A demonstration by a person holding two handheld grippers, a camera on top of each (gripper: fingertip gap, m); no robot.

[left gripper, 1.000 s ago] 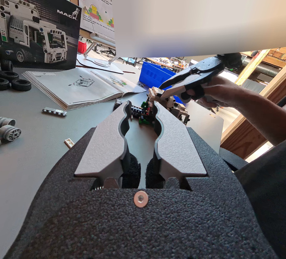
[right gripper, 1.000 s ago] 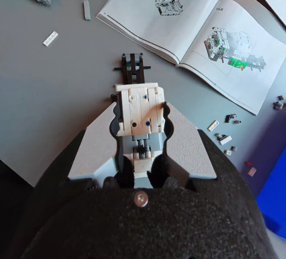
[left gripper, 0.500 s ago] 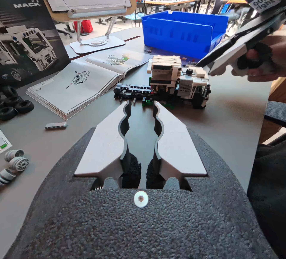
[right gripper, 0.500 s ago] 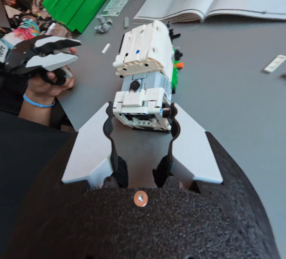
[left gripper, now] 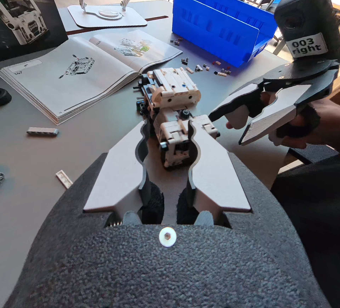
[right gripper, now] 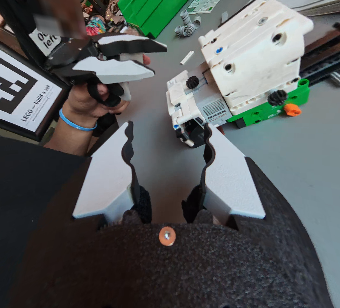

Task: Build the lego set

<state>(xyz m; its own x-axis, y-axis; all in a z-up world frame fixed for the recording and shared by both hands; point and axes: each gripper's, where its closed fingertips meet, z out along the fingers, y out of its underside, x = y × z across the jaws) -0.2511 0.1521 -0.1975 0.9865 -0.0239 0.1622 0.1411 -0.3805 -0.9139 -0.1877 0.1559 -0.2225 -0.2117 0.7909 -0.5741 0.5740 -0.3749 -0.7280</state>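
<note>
My left hand-held gripper [left gripper: 166, 129] fills the lower half of the left wrist view, its jaws parted and empty. The cab end of the truck [left gripper: 171, 107] sits between the fingertips, but I can't tell whether either finger touches it. The truck rests on the tabletop [left gripper: 92, 133] at frame centre, and its long axis runs away from me, leaning slightly toward the upper left, from the cab at my tips to the dark chassis at the far end.

My right hand-held gripper [left gripper: 233, 129] shows at the right edge of that view, jaws spread wide and holding nothing, tips pointing left at the cab and just short of it. In the right wrist view its own fingertips [right gripper: 207, 129] frame bare tabletop, and the truck [right gripper: 248, 70] lies ahead toward the upper right, green base facing me, the right finger just beside the cab's lower corner.

I judge the left the nearer one and already lined up along the truck's length, so closing it would pinch the cab across its width. The right would come in from the side.

Farther off, the manual [left gripper: 82, 70] lies open at upper left, loose small parts [left gripper: 202, 68] are scattered beyond the truck, and the blue bin [left gripper: 220, 28] stands at upper right.
</note>
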